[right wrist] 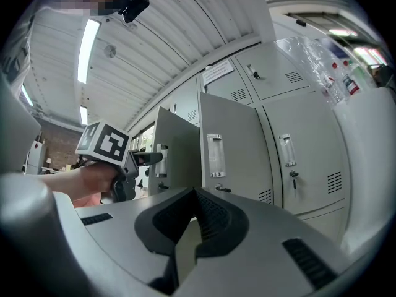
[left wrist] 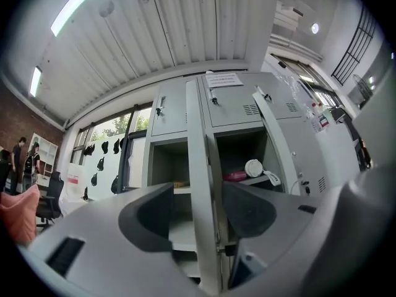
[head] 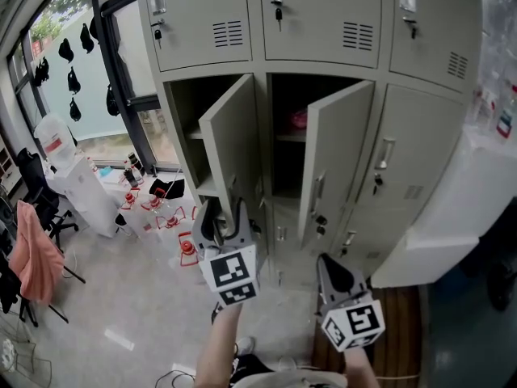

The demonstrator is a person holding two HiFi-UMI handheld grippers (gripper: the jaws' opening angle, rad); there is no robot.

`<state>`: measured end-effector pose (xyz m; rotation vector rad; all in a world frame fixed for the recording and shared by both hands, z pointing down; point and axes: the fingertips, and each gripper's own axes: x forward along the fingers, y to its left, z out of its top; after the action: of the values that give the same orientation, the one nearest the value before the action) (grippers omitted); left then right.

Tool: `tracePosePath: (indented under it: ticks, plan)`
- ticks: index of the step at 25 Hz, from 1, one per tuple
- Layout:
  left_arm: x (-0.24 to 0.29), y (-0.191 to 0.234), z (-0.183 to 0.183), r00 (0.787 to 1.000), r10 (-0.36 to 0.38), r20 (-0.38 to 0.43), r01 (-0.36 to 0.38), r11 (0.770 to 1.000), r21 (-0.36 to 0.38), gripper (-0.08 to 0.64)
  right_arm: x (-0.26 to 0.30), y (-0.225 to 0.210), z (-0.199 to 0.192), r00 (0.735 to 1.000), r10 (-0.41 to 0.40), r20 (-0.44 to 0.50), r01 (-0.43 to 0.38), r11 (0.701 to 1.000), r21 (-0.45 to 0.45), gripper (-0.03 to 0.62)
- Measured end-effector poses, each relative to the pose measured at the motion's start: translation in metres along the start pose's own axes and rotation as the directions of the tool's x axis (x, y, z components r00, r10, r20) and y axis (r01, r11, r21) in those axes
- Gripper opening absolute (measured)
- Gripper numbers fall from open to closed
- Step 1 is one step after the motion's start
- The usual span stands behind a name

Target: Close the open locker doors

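1. Our left gripper (head: 222,217) stands partly open astride the free edge of the left open door (head: 230,148), which hangs off the locker bank's (head: 202,23) middle-row left compartment. Its pads are not clearly pressing.
2. Our right gripper (head: 329,263), jaws together and empty, waits low before the middle open door (head: 335,156).
3. If we push askew, we judge that the edge could slip free, or that the door could bounce back unlatched.
4. Only the left gripper view shows the door edge between the pads (left wrist: 154,218). The head view shows both doors ajar.

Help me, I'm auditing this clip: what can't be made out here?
Left gripper view: whether the jaws of the left gripper touch the open grey metal locker door between them; the gap is too thin.
Head view: what the pink object is; too small and in shadow.
Left gripper view: the print on the white paper notice; too small.
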<state>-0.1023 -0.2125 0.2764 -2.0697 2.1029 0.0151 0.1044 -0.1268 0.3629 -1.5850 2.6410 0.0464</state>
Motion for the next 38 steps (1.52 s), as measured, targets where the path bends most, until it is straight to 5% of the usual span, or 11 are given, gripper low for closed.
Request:
tracePosePath:
  ticks: [17, 38]
  plan:
    - [0.015, 0.020, -0.007, 0.998, 0.050, -0.031, -0.051, 0.999, -0.008, 0.242, 0.004, 0.003, -0.011, 0.999, 0.026, -0.034, -0.027, 1.000, -0.008, 0.006]
    - [0.062, 0.125, -0.020, 0.984, 0.167, -0.054, -0.171, 0.983, -0.072, 0.181, 0.060, 0.044, -0.031, 0.987, 0.093, -0.127, -0.095, 0.995, -0.011, 0.006]
